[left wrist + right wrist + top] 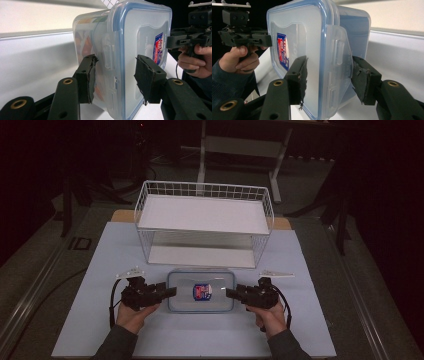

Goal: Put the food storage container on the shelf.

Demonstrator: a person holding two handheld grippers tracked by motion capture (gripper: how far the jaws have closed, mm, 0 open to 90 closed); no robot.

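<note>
A clear plastic container [201,301] with a blue-rimmed lid and a red and blue label lies flat on the pale mat, just in front of the wire rack. My left gripper [172,291] is turned on its side at the container's left end. It is open, and its jaws straddle that end [115,75] with the side latch [108,53] between the pads. My right gripper [230,293] mirrors it at the right end, open around the flared latch flap [337,57]. Orange contents [86,47] show through the wall.
A white wire rack [205,220] with two shelves stands right behind the container. The pale mat [200,335] runs to the table's front edge. Each gripper view shows the other hand's gripper [185,37] [244,37] beyond the container. Dark floor and table legs [277,165] lie behind.
</note>
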